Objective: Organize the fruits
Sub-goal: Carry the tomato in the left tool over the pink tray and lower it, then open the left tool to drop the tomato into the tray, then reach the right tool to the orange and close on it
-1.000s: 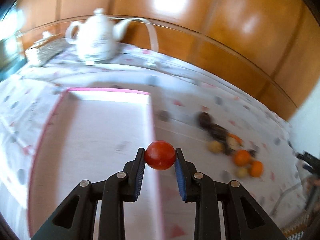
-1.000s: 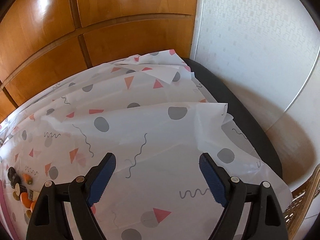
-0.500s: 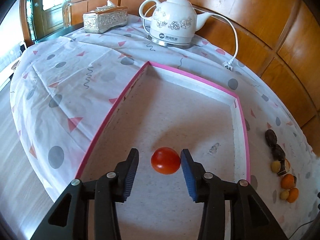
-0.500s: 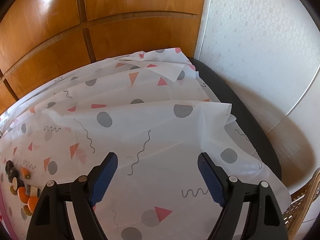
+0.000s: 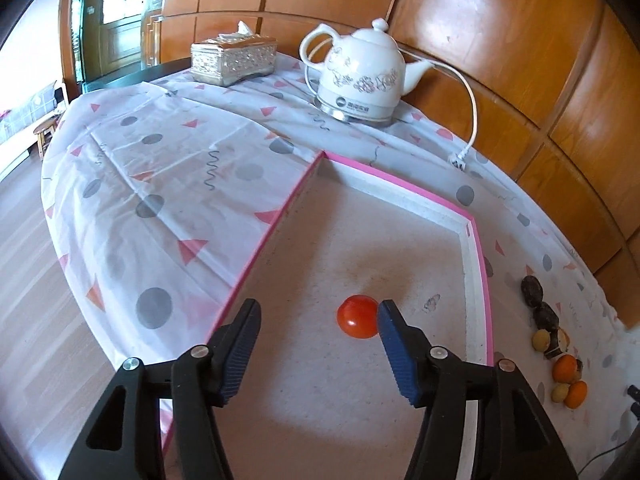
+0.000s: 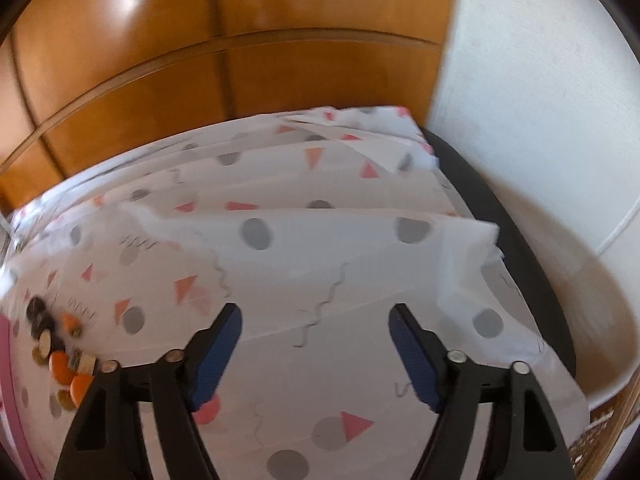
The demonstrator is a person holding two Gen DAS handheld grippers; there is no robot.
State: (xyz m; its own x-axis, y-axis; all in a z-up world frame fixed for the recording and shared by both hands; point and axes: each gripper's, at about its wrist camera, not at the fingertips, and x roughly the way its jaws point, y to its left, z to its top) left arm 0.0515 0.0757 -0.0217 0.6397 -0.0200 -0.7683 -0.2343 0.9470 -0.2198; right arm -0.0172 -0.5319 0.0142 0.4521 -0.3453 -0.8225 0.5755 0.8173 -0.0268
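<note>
One tomato (image 5: 357,317) is down on the tray (image 5: 476,248) floor, so the drop-off step looks done; left gripper (image 5: 316,328) jaws have just been opening, tomato loose beside the right pad. Right gripper (image 6: 316,336) has been narrowing, nothing between. Next probably the fruit pile (image 5: 560,352) past the pink rim, plenty of room.

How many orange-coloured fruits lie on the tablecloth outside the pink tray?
2: one orange fruit and another just below it, right of the tray. Others may be hidden.
</note>
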